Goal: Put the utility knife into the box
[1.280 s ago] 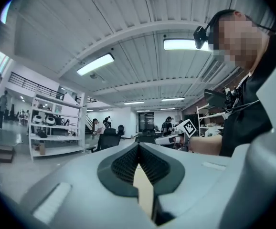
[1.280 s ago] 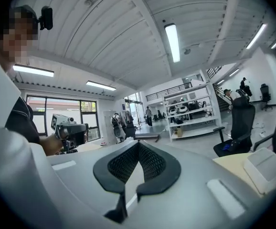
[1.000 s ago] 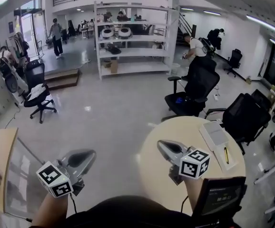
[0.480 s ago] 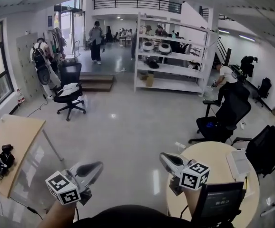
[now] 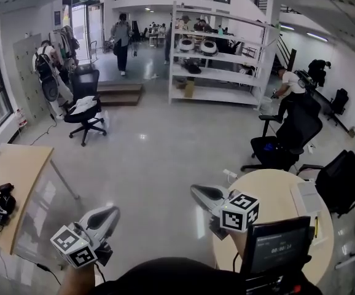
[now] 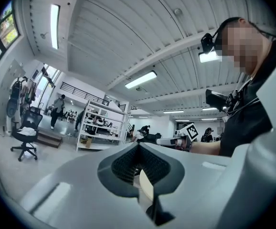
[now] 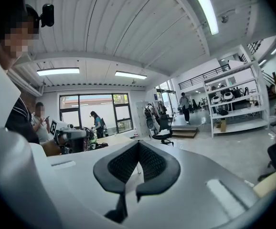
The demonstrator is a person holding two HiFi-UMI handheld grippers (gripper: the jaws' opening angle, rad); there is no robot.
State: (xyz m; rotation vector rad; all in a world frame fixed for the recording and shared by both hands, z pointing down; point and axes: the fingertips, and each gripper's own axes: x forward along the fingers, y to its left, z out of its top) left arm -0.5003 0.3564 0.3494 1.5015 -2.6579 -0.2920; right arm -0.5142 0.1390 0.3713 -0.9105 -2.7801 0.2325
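Both clenched and empty, left gripper [image 5: 108,214] and right gripper [image 5: 198,193] have swung leftward.

Left gripper [image 5: 109,214] above the floor [image 5: 159,158]; right gripper [image 5: 197,193] at the round tabletop's [image 5: 282,192] near edge; white shelving [image 5: 220,72] behind.

The grey left gripper [image 5: 107,215] and grey right gripper [image 5: 199,193] have swung left with the view. The round light-wood table [image 5: 276,189] now sits lower right. The rectangular light-wood table [image 5: 18,177] shows more fully.
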